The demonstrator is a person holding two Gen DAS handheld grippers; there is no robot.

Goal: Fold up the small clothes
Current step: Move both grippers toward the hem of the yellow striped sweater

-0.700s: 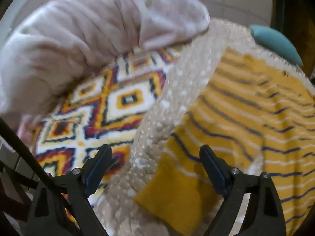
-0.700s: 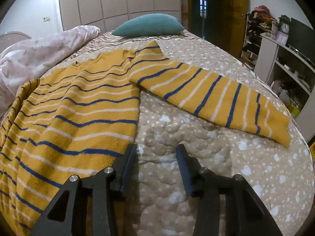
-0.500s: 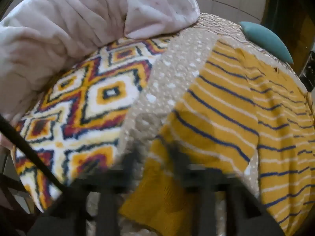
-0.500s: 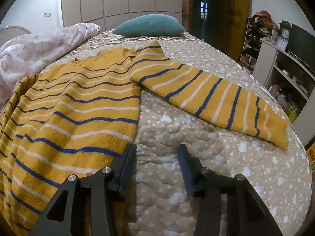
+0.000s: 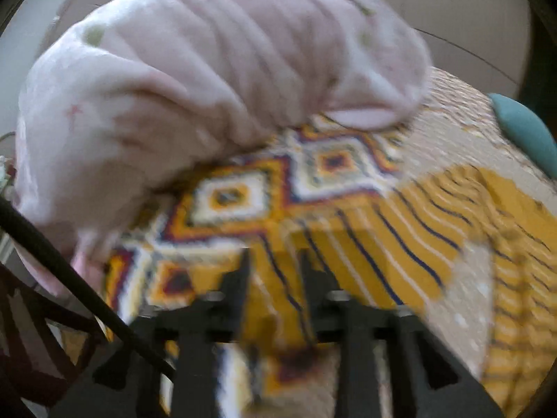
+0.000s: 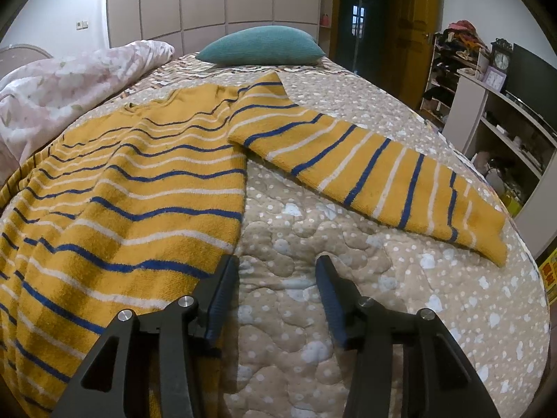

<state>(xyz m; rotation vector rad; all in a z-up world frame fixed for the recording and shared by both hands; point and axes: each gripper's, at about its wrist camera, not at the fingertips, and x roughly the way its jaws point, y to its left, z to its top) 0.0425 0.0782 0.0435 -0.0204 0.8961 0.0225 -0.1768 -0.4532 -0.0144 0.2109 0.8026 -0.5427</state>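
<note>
Beige quilted bedspread with white dots (image 6: 348, 313) covers the bed; a mustard-yellow knit sweater with blue and white stripes (image 6: 132, 188) lies spread flat on it, body to the left in the right wrist view, 1 sleeve (image 6: 369, 174) stretched out toward the right edge. A crumpled pale pink floral duvet (image 5: 209, 69) is heaped along the far side, just beside a geometric diamond-patterned blanket (image 5: 243, 191); a teal ribbed pillow (image 6: 261, 48) sits at the head. Left gripper (image 5: 273, 271), blurred, looks closed to a narrow gap with yellow striped fabric between the fingers, apparently the other sleeve or its cuff. Right gripper (image 6: 278, 278) stands wide apart, holding nothing, hovering at the sweater's lower side edge. Risks, as judged: the blur suggests a quick left-hand move, and a shallow pinch on loose knit could slip out mid-fold. The patterned blanket lies right against the sleeve, so it may get snagged along. With the right gripper not pinning the body, a sleeve pull could drag and wrinkle the whole sweater.
</note>
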